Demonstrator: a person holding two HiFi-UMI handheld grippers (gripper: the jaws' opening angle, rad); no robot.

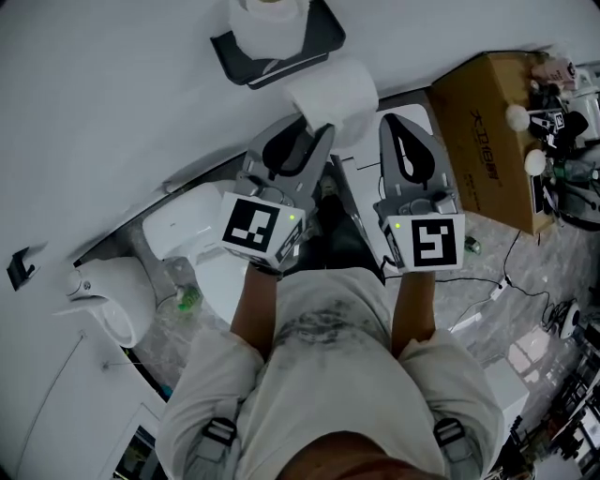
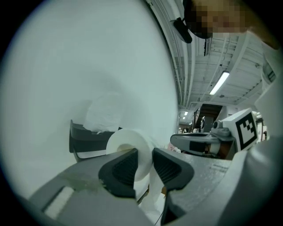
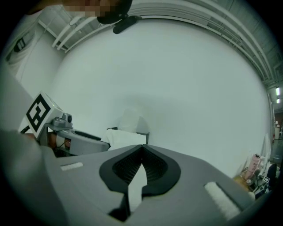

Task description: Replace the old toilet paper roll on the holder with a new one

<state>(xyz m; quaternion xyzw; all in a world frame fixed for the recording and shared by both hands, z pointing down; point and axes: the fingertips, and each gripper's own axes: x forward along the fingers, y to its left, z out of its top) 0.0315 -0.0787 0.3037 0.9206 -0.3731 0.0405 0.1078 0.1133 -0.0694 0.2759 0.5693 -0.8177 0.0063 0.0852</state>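
Note:
A dark wall holder (image 1: 281, 52) at the top carries a white roll (image 1: 267, 19). Just below it, my left gripper (image 1: 319, 131) is shut on a full white toilet paper roll (image 1: 333, 94). In the left gripper view that roll (image 2: 128, 148) sits between the dark pads (image 2: 121, 170) with a loose tail (image 2: 152, 194) hanging down, and the holder (image 2: 84, 139) lies behind it. My right gripper (image 1: 398, 127) stays to the right of the roll, apart from it. Its jaws (image 3: 142, 154) are shut on a thin white paper strip (image 3: 135, 190). The holder (image 3: 132, 130) shows ahead.
A white toilet (image 1: 187, 225) stands below the grippers against the white wall (image 1: 112, 112). A cardboard box (image 1: 487, 122) with bottles sits at the right, and cables run across the floor (image 1: 506, 281). A white fixture (image 1: 112, 300) is at the left.

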